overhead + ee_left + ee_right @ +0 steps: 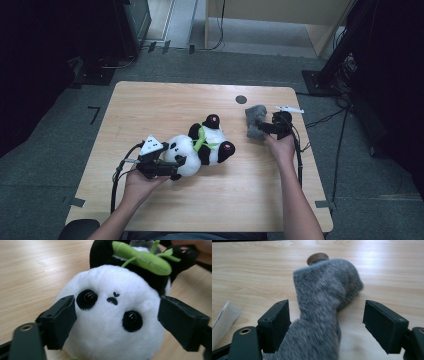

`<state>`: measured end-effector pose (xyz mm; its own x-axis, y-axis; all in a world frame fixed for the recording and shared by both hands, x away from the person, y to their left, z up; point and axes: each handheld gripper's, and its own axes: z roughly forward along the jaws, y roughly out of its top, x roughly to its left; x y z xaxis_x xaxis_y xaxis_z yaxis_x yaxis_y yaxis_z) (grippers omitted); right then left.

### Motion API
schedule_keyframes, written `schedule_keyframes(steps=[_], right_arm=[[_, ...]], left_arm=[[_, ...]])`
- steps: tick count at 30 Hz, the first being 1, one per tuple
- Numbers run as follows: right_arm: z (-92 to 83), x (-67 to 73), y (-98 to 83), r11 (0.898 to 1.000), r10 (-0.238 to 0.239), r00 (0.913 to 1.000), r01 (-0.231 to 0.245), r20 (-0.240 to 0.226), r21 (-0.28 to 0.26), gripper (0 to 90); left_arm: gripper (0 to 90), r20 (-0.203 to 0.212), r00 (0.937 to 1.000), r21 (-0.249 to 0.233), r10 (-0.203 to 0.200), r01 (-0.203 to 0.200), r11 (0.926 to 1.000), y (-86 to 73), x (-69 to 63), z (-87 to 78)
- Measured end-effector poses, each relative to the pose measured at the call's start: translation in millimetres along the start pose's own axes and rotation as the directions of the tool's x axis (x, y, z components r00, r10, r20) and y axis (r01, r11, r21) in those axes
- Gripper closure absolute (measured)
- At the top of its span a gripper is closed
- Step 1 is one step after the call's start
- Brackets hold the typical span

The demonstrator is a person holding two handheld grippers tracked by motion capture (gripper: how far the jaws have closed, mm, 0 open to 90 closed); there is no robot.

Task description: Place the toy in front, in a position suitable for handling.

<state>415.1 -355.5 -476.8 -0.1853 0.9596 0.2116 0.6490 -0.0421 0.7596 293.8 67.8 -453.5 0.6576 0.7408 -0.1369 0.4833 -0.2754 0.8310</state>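
From the high view, the panda plush point(200, 145) lies on its back near the middle of the desk point(165, 105), head toward the person. The left tool point(172, 167) sits at that white head, a grey three-cornered plate on top. Over on the right, the right tool point(261, 127) meets a grey sock point(254, 120) near the desk's far right corner; a dark round hole point(241, 99) lies just beyond it and a small white item point(290, 108) just beside it.

The left gripper view closes in: the left tool point(115, 322) stands spread, one jaw on each side of the panda's face, the left jaw against the fur and the right jaw just clear. A green bamboo stalk point(142, 257) lies across the plush's chest.

The right gripper view shows the right tool point(325, 325) spread as well. The blurred sock rises between the jaws, brushing the left one, well apart from the right. A white slip point(224, 317) edges in at left.
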Motion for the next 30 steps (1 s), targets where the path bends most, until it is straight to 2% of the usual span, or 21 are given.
schedule_keyframes(steps=[2, 4, 6, 8, 11, 13, 15, 18, 21, 23, 24, 26, 27, 29, 30], right_arm=[[8.0, 2.8, 2.1, 1.000, -0.008, 1.0000, 0.008, -0.002, 0.004, 22.0], [16.0, 3.8, 0.7, 1.000, -0.010, 0.9999, 0.009, 0.005, 0.017, 22.2], [21.3, 4.4, -2.3, 0.999, -0.019, 0.9998, 0.019, 0.007, 0.037, 21.9], [26.1, 5.8, -5.5, 0.997, -0.029, 0.9996, 0.028, 0.001, 0.065, 21.4], [30.7, 7.7, -8.8, 0.995, -0.053, 0.9985, 0.051, 0.012, 0.090, 21.1], [33.1, 8.4, -10.6, 0.993, -0.059, 0.9982, 0.057, 0.013, 0.100, 21.2], [35.0, 8.8, -12.2, 0.992, -0.071, 0.9973, 0.069, 0.019, 0.105, 21.2], [38.3, 9.8, -14.9, 0.990, -0.083, 0.9964, 0.081, 0.018, 0.120, 22.3], [41.9, 10.3, -17.0, 0.987, -0.091, 0.9957, 0.089, 0.014, 0.132, 25.3], [41.8, 11.0, -17.0, 0.985, -0.113, 0.9934, 0.110, 0.017, 0.131, 31.0], [41.5, 11.0, -16.9, 0.985, -0.115, 0.9933, 0.112, 0.016, 0.131, 33.0], [40.6, 10.7, -17.0, 0.984, -0.124, 0.9922, 0.122, 0.008, 0.131, 38.7], [39.9, 10.4, -16.7, 0.983, -0.129, 0.9917, 0.127, 0.005, 0.136, 41.0], [38.4, 11.1, -15.6, 0.983, -0.109, 0.9940, 0.106, 0.009, 0.151, 44.1], [37.5, 11.0, -15.3, 0.981, -0.113, 0.9935, 0.110, 0.009, 0.159, 44.8]], left_arm=[[11.8, -0.027, 0.9996, -0.003, 0.005, -0.005, 1.0000, -2.1, -1.6, 4.8], [10.0, -0.022, 0.9997, -0.019, -0.006, 0.006, 0.9998, -5.2, 0.3, 7.1], [8.9, -0.022, 0.9991, -0.020, -0.037, 0.036, 0.9991, -6.4, 2.2, 6.7], [8.9, -0.027, 0.9989, -0.014, -0.037, 0.036, 0.9992, -8.0, 2.5, 6.0], [8.8, -0.008, 0.9989, -0.004, -0.046, 0.046, 0.9989, -10.7, 6.3, 4.9], [7.9, 0.001, 0.9999, 0.003, -0.010, 0.010, 0.9999, -14.3, 9.3, 8.5], [2.3, 0.009, 0.9995, 0.026, -0.032, 0.031, 0.9992, -15.2, 12.4, 13.0], [1.3, 0.015, 0.9990, 0.017, -0.043, 0.042, 0.9989, -17.3, 15.9, 16.3], [1.1, 0.028, 0.9988, 0.013, -0.041, 0.041, 0.9991, -19.0, 21.2, 20.4], [1.5, 0.039, 0.9985, 0.014, -0.040, 0.039, 0.9991, -18.7, 25.0, 21.9], [3.2, 0.060, 0.9975, 0.019, -0.037, 0.036, 0.9992, -17.5, 27.5, 22.6], [8.7, 0.079, 0.9969, 0.019, -0.001, -0.001, 0.9998, -15.5, 31.8, 23.9], [12.6, 0.100, 0.9946, 0.012, 0.026, -0.027, 0.9996, -14.1, 35.3, 25.3], [13.4, 0.134, 0.9888, -0.002, 0.065, -0.065, 0.9979, -11.4, 42.7, 29.2], [13.5, 0.146, 0.9861, -0.006, 0.081, -0.081, 0.9967, -10.2, 45.9, 30.8]])
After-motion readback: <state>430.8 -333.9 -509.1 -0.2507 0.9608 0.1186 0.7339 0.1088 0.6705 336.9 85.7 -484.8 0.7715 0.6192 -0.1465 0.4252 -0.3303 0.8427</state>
